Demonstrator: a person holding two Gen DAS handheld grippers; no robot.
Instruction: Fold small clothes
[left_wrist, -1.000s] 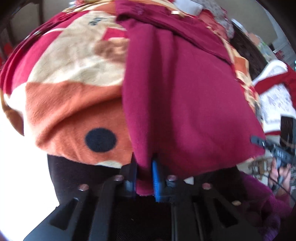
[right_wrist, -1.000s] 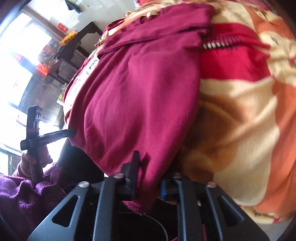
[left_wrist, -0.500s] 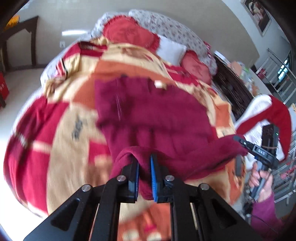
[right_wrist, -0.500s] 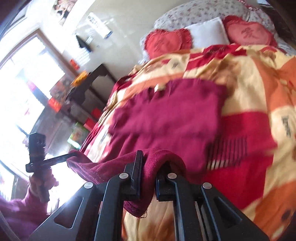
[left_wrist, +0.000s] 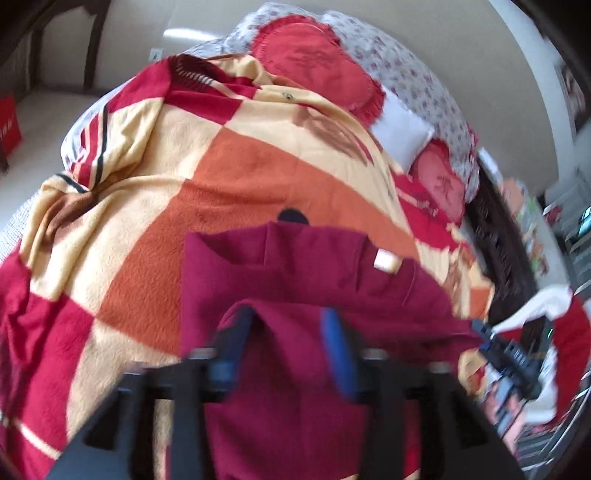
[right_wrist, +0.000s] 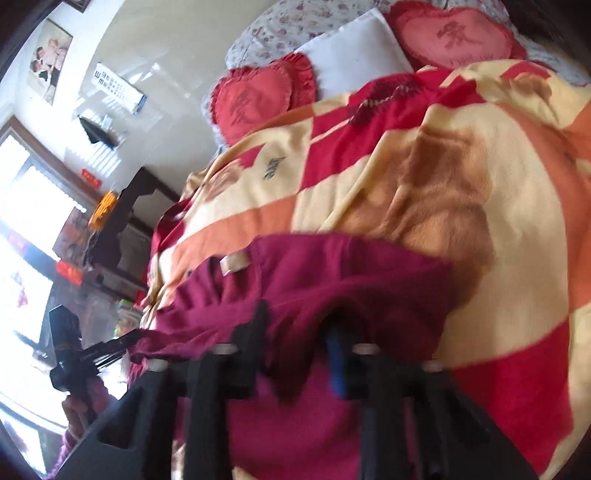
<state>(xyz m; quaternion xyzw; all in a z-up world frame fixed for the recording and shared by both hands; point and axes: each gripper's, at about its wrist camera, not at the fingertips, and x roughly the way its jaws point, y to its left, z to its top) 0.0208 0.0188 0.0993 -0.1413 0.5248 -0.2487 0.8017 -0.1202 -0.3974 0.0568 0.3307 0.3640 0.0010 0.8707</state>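
A dark red garment (left_wrist: 314, 280) lies on the patchwork blanket (left_wrist: 236, 177), folded over toward its collar end with a small beige label (left_wrist: 386, 261). My left gripper (left_wrist: 284, 350) has its jaws apart, with the folded hem lying between and over them. My right gripper (right_wrist: 299, 343) also has its jaws apart around the same garment (right_wrist: 332, 273), whose label (right_wrist: 236, 263) shows at the left. Both views are blurred. Each gripper appears in the other's view, the right one (left_wrist: 498, 347) and the left one (right_wrist: 110, 347), at the garment's corners.
Red heart cushions (right_wrist: 258, 96) and a white pillow (right_wrist: 354, 59) lie at the head of the bed. Dark wooden furniture (right_wrist: 125, 229) stands by the window. A red and white garment (left_wrist: 554, 314) lies at the right. A dark headboard (left_wrist: 498, 236) runs alongside.
Both grippers carried the hem forward over the garment toward its collar end, and their jaws have spread apart from the shut grip of half a second ago.
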